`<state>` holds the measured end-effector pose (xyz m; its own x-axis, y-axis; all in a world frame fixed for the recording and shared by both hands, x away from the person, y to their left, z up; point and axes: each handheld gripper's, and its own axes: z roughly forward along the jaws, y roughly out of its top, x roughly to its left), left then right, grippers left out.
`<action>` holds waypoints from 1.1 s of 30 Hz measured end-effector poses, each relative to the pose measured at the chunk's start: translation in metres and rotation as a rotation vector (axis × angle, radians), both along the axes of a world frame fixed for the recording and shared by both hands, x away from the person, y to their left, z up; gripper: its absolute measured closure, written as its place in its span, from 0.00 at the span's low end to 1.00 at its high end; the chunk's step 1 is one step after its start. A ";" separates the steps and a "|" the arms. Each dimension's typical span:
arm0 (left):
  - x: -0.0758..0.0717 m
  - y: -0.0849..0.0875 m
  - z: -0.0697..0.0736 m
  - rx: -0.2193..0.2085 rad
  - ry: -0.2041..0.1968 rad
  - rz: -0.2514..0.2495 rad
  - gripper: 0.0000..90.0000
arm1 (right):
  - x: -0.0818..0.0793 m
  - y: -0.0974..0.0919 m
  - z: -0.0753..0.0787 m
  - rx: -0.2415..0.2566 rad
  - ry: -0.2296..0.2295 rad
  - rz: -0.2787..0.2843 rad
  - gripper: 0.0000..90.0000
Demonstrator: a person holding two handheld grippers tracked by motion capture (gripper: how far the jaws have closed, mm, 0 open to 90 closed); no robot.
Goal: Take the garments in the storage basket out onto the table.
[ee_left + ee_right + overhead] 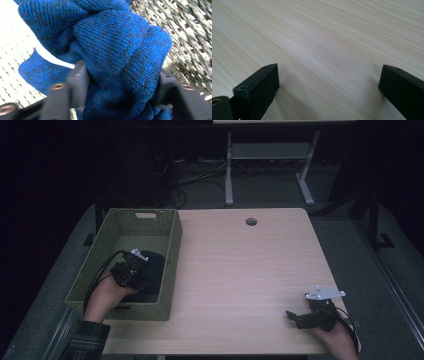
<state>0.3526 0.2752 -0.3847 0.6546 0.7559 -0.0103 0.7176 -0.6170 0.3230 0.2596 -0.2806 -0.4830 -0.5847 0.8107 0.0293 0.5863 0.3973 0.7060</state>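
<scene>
A blue knit cloth (112, 42) lies bunched inside the green woven basket (172, 265) at the table's left; from above the cloth (154, 266) looks dark. My left gripper (136, 265) reaches into the basket, held by a hand in a plaid sleeve. In the left gripper view, the left gripper (121, 81) has its two black jaws pressed against either side of a thick fold of the cloth, shut on it. My right gripper (296, 317) rests near the table's front right corner. In the right gripper view, the right gripper (328, 75) stands wide open over bare wood with nothing between its jaws.
The light wooden table (250, 270) has a round cable hole (251, 221) near its far edge. Behind it stand white desk legs (229, 170) and cables on a dark floor. The basket's woven wall (190, 37) rises close beyond the cloth.
</scene>
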 end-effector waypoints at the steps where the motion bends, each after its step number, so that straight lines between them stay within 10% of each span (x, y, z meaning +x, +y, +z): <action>1: 0.000 0.000 0.000 0.000 0.003 0.001 0.58 | 0.000 0.000 0.000 0.000 0.000 0.000 0.03; 8: 0.000 0.000 0.004 -0.013 0.009 0.024 0.73 | 0.000 0.000 0.000 0.000 0.000 0.000 0.03; 33: -0.011 0.025 0.074 -0.105 -0.097 0.032 0.73 | 0.000 0.000 0.000 0.000 -0.001 0.001 0.03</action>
